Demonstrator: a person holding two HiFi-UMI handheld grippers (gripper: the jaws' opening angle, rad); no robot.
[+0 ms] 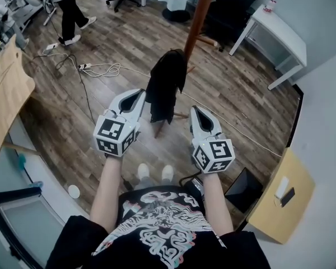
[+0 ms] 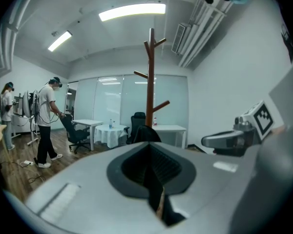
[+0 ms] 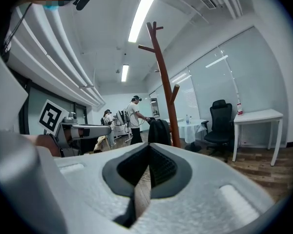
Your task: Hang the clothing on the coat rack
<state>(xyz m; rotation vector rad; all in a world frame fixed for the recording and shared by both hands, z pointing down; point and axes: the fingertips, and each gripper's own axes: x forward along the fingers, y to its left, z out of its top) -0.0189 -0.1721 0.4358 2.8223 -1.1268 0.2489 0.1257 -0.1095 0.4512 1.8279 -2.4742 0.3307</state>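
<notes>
A black garment (image 1: 167, 86) hangs from a low arm of the brown wooden coat rack (image 1: 200, 15), in front of me on the wood floor. Both grippers are held level at chest height, short of the garment and apart from it. My left gripper (image 1: 139, 97) is just left of the cloth, shut and empty. My right gripper (image 1: 197, 115) is to the cloth's right, also shut and empty. In the left gripper view the rack (image 2: 150, 82) and garment (image 2: 145, 133) stand straight ahead. In the right gripper view the rack (image 3: 164, 82) and garment (image 3: 158, 130) are also ahead.
White cables (image 1: 101, 69) trail over the floor left of the rack. A person (image 1: 67, 4) stands at the back left. A white table (image 1: 277, 29) is at the back right, a wooden desk (image 1: 283, 200) to my right, a wooden board (image 1: 8, 88) to my left.
</notes>
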